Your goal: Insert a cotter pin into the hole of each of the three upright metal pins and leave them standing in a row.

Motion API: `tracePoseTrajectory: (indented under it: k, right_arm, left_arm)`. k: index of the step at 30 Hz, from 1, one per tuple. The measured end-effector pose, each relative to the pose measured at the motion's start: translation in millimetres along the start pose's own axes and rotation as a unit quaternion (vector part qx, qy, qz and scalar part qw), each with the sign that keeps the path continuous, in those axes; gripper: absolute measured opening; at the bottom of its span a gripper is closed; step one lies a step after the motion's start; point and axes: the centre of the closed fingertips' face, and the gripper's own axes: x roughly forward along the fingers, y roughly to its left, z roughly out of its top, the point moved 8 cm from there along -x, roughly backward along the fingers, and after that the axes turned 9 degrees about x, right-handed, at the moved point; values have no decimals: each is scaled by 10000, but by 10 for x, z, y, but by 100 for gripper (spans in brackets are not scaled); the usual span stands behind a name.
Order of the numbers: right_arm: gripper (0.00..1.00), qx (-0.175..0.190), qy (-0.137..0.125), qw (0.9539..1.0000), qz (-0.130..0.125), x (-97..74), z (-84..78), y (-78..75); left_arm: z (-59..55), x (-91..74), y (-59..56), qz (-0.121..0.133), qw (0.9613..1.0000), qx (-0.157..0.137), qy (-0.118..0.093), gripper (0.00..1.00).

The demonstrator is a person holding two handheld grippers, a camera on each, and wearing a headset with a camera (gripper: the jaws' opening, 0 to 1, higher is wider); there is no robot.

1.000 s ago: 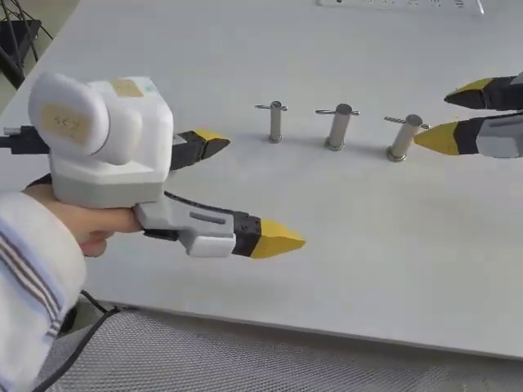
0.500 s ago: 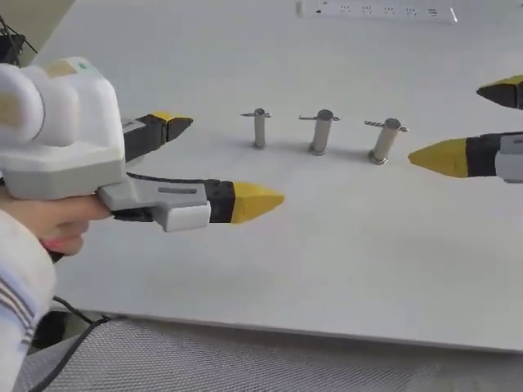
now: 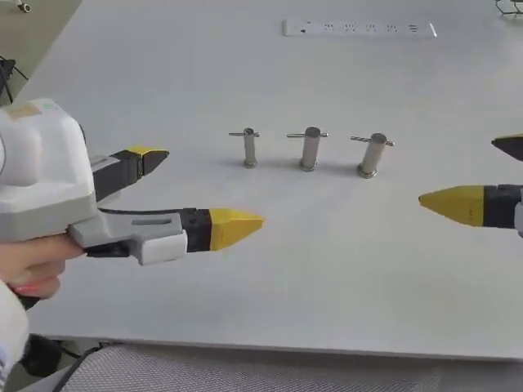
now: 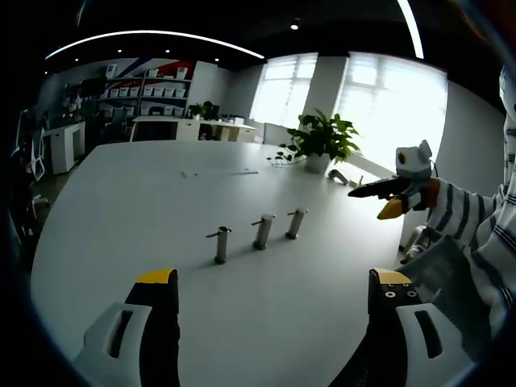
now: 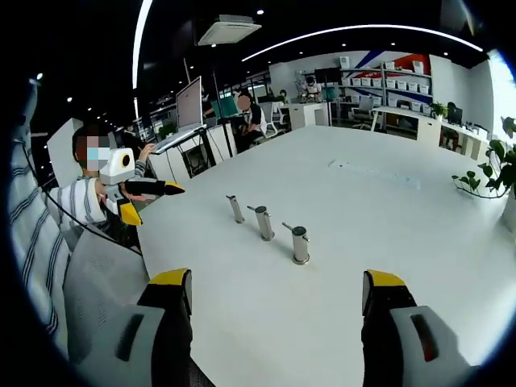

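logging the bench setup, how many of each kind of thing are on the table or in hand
metal pins: 3
cotter pins: 3, one through each pin
hand-held grippers: 2
power strip: 1
total: 9

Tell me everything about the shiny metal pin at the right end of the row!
The right-end pin is a short, round post of shiny grey metal with a flat top and a slightly wider foot. It stands upright on the white table, last in a row of three, apart from the middle pin. A thin wire cotter pin goes through it just under the top, sticking out mostly to one side. Only the table and that cotter pin touch it.
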Motion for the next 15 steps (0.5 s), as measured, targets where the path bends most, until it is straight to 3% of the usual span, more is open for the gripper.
tracePoseTrajectory:
  k: [8,15]
  right_arm:
    - [93,157,-43,9998,-152,-36,-51,-3]
    - [94,143,42,9998,-99,-34,-37,3]
  left_arm:
    - [-143,-94,-20,53,9997,-157,184,98]
    - [-212,-146,-15,155,9990,-312,262,98]
